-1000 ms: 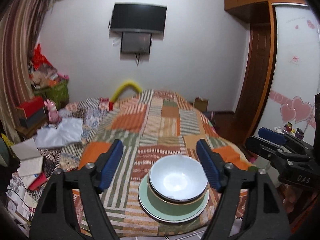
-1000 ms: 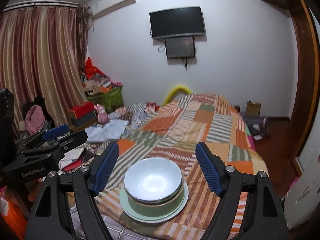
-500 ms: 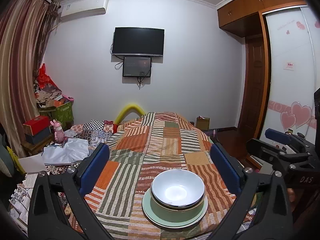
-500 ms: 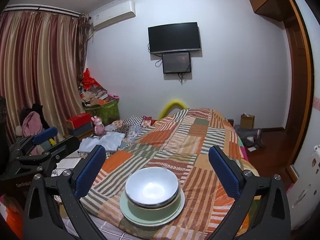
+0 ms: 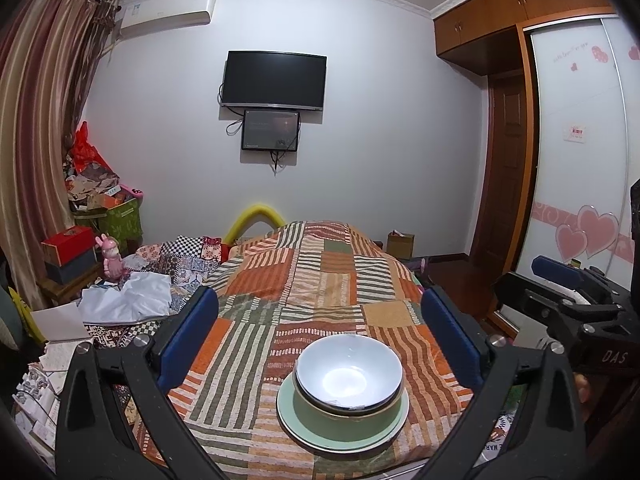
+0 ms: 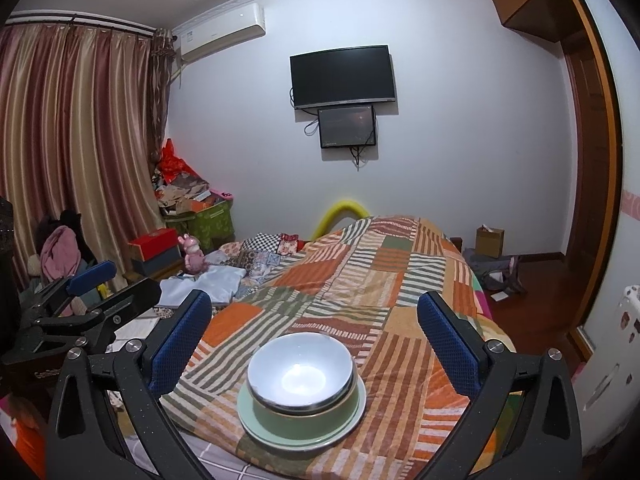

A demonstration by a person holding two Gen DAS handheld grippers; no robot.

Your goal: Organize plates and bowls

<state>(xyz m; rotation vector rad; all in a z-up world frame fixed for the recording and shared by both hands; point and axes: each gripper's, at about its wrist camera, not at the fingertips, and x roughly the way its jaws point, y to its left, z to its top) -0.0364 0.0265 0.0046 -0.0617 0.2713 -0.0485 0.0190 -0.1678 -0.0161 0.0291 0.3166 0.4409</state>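
- The white bowl (image 5: 349, 372) is round and shiny inside, with a bright spot of light at its bottom and a thin dark line at its rim.
- It sits nested in a green bowl (image 5: 344, 420) with straight sides and a thin golden rim line.
- The green bowl stands on a pale green plate (image 5: 292, 420), which is wider than both bowls and shows as a ring around them.
- This stack is in the lower centre of the left wrist view, a little to the right of the middle; in the right wrist view the same white bowl (image 6: 300, 372), green bowl (image 6: 304, 418) and plate (image 6: 356, 412) are in the lower centre.
- The white bowl has nothing inside; the green bowl holds only the white bowl.
- The stack rests on a patchwork blanket (image 5: 320, 280) with orange, green and striped squares, near the lower edge of the blanket.
- The left gripper (image 5: 320, 336) has its blue pads spread wide, one at each side of the stack, and they do not touch the bowls.
- The right gripper (image 6: 314, 334) is also spread wide, its pads apart from the stack at the left and right.
- At the left of the left wrist view, a green box (image 5: 120, 218) holds a heap of papers and bags.
- A small cardboard box (image 5: 400, 242) stands on the floor at the right of the blanket; its content cannot be told.
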